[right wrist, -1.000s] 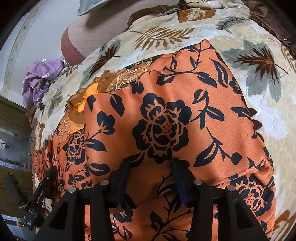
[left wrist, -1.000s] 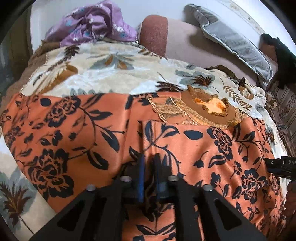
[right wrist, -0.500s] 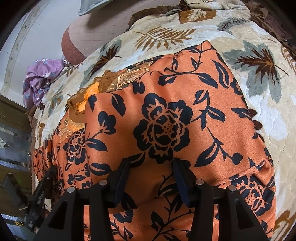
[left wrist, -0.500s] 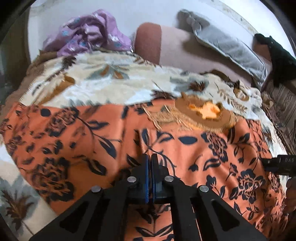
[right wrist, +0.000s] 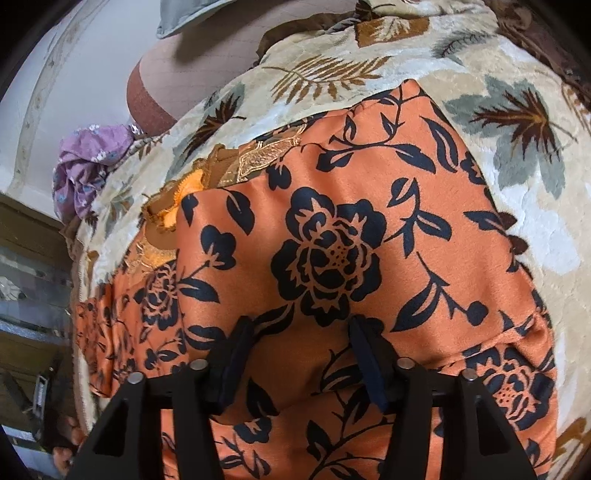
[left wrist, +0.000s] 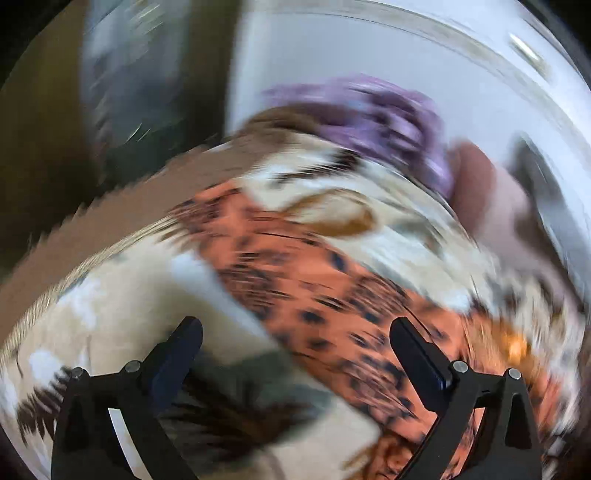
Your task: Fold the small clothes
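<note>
An orange garment with black flowers (right wrist: pixel 332 240) lies spread on a leaf-patterned blanket (right wrist: pixel 517 129), its gold-embroidered neckline (right wrist: pixel 221 173) toward the far left. My right gripper (right wrist: pixel 301 328) points down onto the garment. Its jaws are opening, a soft bulge of the cloth rises between the fingers, and the pads stand off it. The left wrist view is heavily blurred. There my left gripper (left wrist: pixel 295 332) is off the cloth with its jaws opening wide and nothing between them. The orange garment (left wrist: pixel 314 288) lies beyond it on the blanket (left wrist: pixel 129 314).
A crumpled purple garment (right wrist: pixel 88 162) sits at the blanket's far edge, also blurred in the left wrist view as the purple garment (left wrist: pixel 388 110). A brown bolster (right wrist: pixel 155 96) and a grey pillow (right wrist: pixel 184 18) lie against the pale wall. Wooden furniture (right wrist: pixel 29 240) stands at the left.
My left gripper was shut on a fold of the orange garment; it has let go, opened wide and swung away to the left with a roll. My right gripper stayed put and widened.
</note>
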Demonstrator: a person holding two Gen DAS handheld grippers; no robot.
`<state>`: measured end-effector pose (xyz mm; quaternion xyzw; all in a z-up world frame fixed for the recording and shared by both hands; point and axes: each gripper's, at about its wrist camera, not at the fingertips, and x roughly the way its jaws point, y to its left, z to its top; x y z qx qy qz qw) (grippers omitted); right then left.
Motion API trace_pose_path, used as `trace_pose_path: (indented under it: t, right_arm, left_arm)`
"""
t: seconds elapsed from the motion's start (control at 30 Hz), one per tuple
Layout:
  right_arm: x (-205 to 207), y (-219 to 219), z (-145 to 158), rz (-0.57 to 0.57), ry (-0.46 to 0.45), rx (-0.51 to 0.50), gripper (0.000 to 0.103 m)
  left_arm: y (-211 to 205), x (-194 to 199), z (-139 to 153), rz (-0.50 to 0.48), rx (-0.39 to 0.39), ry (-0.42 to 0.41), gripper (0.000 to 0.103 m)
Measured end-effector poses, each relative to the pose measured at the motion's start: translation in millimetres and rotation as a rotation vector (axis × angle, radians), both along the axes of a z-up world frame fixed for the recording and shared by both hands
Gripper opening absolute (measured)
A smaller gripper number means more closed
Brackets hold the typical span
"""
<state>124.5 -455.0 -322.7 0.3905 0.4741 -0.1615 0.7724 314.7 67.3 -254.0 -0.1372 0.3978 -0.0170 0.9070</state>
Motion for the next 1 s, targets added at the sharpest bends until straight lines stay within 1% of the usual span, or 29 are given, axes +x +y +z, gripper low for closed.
trace_pose_path:
  t: [0.03,0.07,0.1,0.13,0.17,0.23,0.27,0.3,0.33,0.37,0.4,0.47,0.53,0.57,0.63,0.7,0.73,0.77,0.83,0.93,0.97,1.0]
  right_arm:
    - [-1,-1,0,-0.006,-0.002,0.009,0.066]
    - [-1,-2,0,-0.007,-0.001,0.011,0.066]
    - [-1,-2,1,-0.006,0.001,0.012,0.066]
    - [-1,-2,1,-0.003,0.003,0.011,0.066]
    - [-1,-2,1,-0.001,0.005,0.011,0.066]
    - [-1,0,2,-0.004,0.009,0.013,0.066]
    - [-1,0,2,-0.006,0.011,0.015,0.066]
    - [0,0,2,-0.008,0.013,0.016,0.066]
    - [0,-1,2,-0.008,0.015,0.017,0.066]
    - [1,0,2,-0.009,0.015,0.017,0.066]
    - [1,0,2,-0.008,0.014,0.018,0.066]
    - [2,0,2,-0.008,0.011,0.023,0.066]
    - [2,-1,2,-0.008,0.008,0.029,0.066]
    - [2,-1,2,-0.007,0.007,0.031,0.066]
    - [2,-1,1,-0.005,0.004,0.034,0.066]
    - [1,-1,1,-0.001,0.004,0.032,0.066]
    - [1,-1,1,0.003,0.004,0.032,0.066]
    - [1,-1,1,0.006,0.005,0.033,0.066]
    - [0,-3,1,0.006,0.001,0.043,0.066]
    - [-2,-4,0,0.004,-0.009,0.055,0.066]
    - [-3,-4,0,0.005,-0.012,0.055,0.066]
    - [-3,-3,0,0.006,-0.013,0.053,0.066]
  left_arm:
    - [19,8,-3,0.048,-0.051,0.026,0.101]
    - [33,14,-5,0.077,-0.086,0.042,0.101]
    - [48,25,-9,0.104,-0.116,0.068,0.101]
    - [56,35,-12,0.118,-0.121,0.087,0.101]
    - [60,42,-13,0.117,-0.12,0.093,0.101]
    - [63,61,-17,0.07,-0.133,0.116,0.101]
    - [62,73,-22,0.053,-0.145,0.146,0.101]
    - [59,80,-24,0.049,-0.155,0.156,0.095]
    - [59,87,-28,0.043,-0.178,0.166,0.086]
    - [59,98,-34,0.034,-0.218,0.185,0.061]
    - [59,104,-40,0.028,-0.252,0.212,0.045]
    - [60,117,-56,0.043,-0.306,0.271,0.043]
    - [61,121,-64,0.078,-0.318,0.288,0.043]
    - [62,122,-67,0.097,-0.334,0.266,0.042]
    - [63,120,-67,0.116,-0.339,0.236,0.042]
    - [61,118,-67,0.137,-0.316,0.231,0.032]
    - [61,116,-66,0.142,-0.312,0.231,0.031]
    - [62,111,-65,0.142,-0.324,0.231,0.029]
    - [70,105,-59,0.141,-0.35,0.22,0.029]
    - [90,93,-51,0.225,-0.332,0.187,0.03]
    - [99,93,-52,0.267,-0.339,0.188,0.034]
    - [104,95,-55,0.285,-0.35,0.204,0.04]
